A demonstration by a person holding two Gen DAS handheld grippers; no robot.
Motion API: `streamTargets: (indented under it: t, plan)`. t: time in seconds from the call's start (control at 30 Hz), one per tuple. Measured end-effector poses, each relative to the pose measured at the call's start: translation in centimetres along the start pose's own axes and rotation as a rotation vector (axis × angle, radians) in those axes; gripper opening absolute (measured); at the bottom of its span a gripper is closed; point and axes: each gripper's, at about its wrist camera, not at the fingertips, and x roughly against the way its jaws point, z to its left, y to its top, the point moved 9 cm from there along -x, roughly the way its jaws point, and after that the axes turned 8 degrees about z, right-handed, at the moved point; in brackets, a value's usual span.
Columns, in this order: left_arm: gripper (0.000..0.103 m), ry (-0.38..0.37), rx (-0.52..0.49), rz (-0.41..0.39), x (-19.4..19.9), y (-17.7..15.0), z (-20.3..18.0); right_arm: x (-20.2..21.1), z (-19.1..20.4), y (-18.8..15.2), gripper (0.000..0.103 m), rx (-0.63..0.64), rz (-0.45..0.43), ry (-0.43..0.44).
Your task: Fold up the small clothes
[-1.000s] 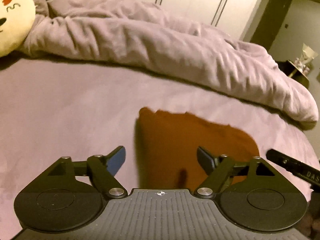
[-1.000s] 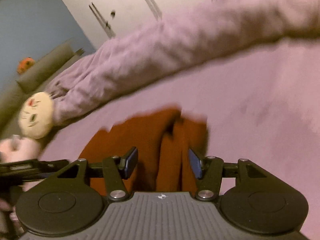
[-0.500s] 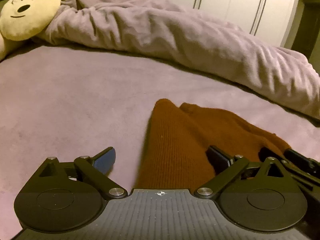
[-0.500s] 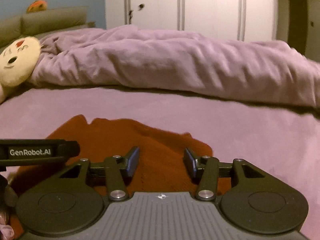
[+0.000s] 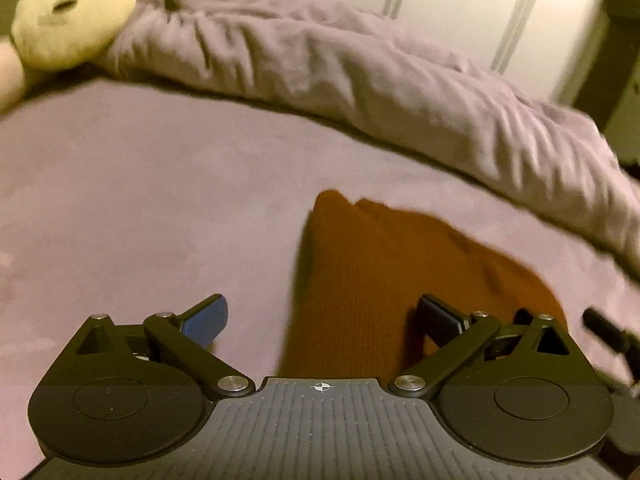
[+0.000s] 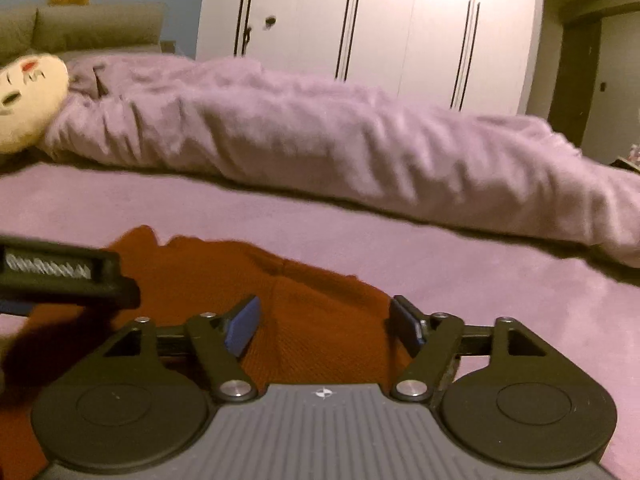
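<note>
A rust-brown knitted garment (image 5: 384, 280) lies folded on the mauve bed (image 5: 140, 200). The left gripper (image 5: 320, 316) hangs over its left edge, jaws spread wide. The right gripper (image 6: 324, 324) has just been opening its jaws, which straddle the cloth without pinching it.

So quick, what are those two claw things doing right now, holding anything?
Left gripper: open wide, holding nothing; the rust-brown garment lies under it.
Right gripper: fingers have just been opening, nothing gripped, same garment below.
</note>
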Motion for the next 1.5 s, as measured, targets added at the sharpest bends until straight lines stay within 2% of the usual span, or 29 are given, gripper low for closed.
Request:
streamTargets:
  t: [0.07, 0.13, 0.27, 0.37, 0.47, 0.57, 0.67, 0.73, 0.83, 0.97, 1.17, 1.3, 1.4, 1.5]
  plan:
    - [0.103, -0.004, -0.037, 0.067, 0.4, -2.1, -0.1, 1.8, -0.3, -1.5, 0.076, 0.015, 0.031, -0.018]
    - [0.103, -0.016, -0.014, 0.075, 0.7, -3.5, 0.3, 3.0, -0.8, -2.9, 0.076, 0.008, 0.055, -0.024]
    - [0.103, -0.004, -0.04, 0.108, 0.3, -3.7, 0.0, 3.7, -1.8, -5.4, 0.083, -0.027, 0.097, -0.026]
    - [0.103, 0.03, -0.081, 0.124, 0.4, -3.5, -0.3, 2.9, -2.1, -6.0, 0.086, -0.047, 0.104, -0.011]
    - [0.103, 0.077, -0.102, 0.134, 1.8, -3.6, -0.2, 3.1, -2.4, -5.4, 0.09, -0.069, 0.159, -0.003]
    - [0.103, 0.096, -0.105, 0.123, 3.6, -4.5, 0.3, 4.6, -2.2, -5.9, 0.098, -0.004, 0.196, -0.03]
    - [0.103, 0.081, -0.088, 0.145, 4.3, -5.9, 0.6, 6.0, -2.1, -7.7, 0.099, 0.041, 0.214, -0.037]
    - [0.103, 0.121, -0.122, 0.198, 3.8, -6.8, 0.8, 6.4, -2.5, -8.8, 0.099, 0.017, 0.256, -0.046]
    - [0.103, 0.124, -0.13, 0.194, 4.9, -7.6, 1.1, 7.3, -2.9, -9.0, 0.099, -0.043, 0.298, -0.048]
    - [0.103, 0.127, -0.12, 0.19, 6.4, -8.3, 1.4, 9.5, -2.7, -9.2, 0.099, -0.013, 0.304, -0.085]
    - [0.103, 0.114, -0.155, 0.247, 8.0, -11.4, 1.6, 13.3, -1.5, -12.9, 0.099, -0.093, 0.422, 0.02]
    - [0.103, 0.132, -0.184, 0.25, 9.1, -12.7, 1.9, 15.0, -0.9, -15.0, 0.099, -0.116, 0.508, 0.064]
    - [0.103, 0.119, -0.198, 0.248, 9.7, -12.5, 1.4, 16.0, -0.7, -15.1, 0.099, -0.143, 0.517, 0.089]
    - [0.103, 0.128, -0.23, 0.232, 10.5, -12.3, 0.8, 16.7, -0.4, -14.1, 0.099, -0.135, 0.491, 0.091]
